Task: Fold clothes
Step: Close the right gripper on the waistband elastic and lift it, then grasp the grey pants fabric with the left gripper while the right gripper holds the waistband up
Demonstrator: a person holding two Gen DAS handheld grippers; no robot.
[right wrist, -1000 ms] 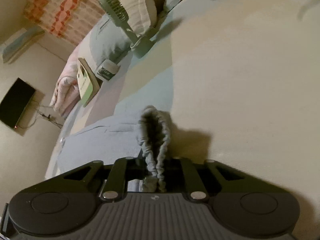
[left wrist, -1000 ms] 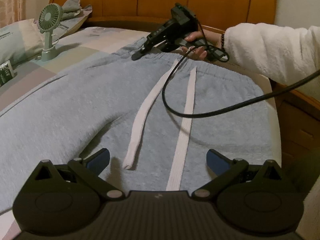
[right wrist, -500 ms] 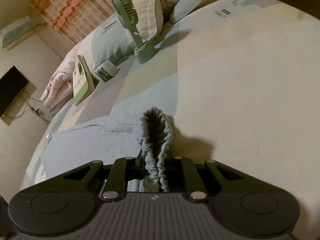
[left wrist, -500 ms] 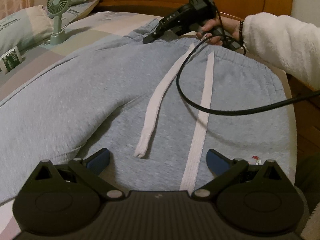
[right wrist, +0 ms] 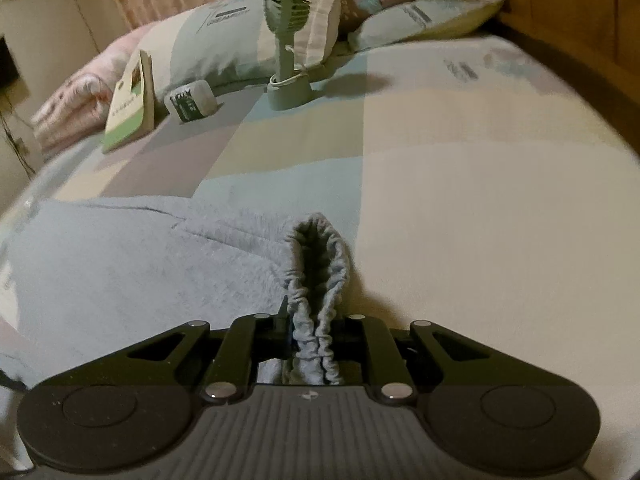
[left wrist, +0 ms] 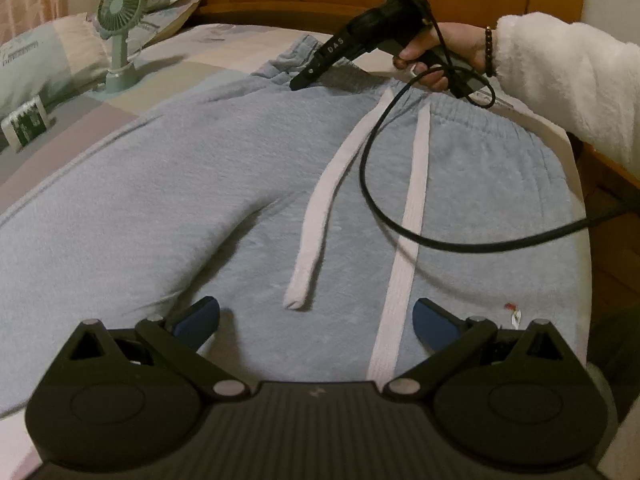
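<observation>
The right gripper [right wrist: 316, 340] tilts downward, its fingers pinching the bunched waistband [right wrist: 318, 280] of the grey pants [left wrist: 200, 184], which lie flat on the bed [right wrist: 460, 168]. The right hand [left wrist: 448, 50] grips its handle from behind. The left gripper [left wrist: 316, 318] hovers over the pants, fingers [left wrist: 198, 316] spread, with a drawstring [left wrist: 394, 264] between them.

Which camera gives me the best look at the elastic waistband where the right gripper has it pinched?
The right wrist view: the bunched waistband stands right between the right gripper pads, shut on it. The left wrist view shows the sweatpants spread flat and that gripper from the side, its tip hiding the pinch.
</observation>
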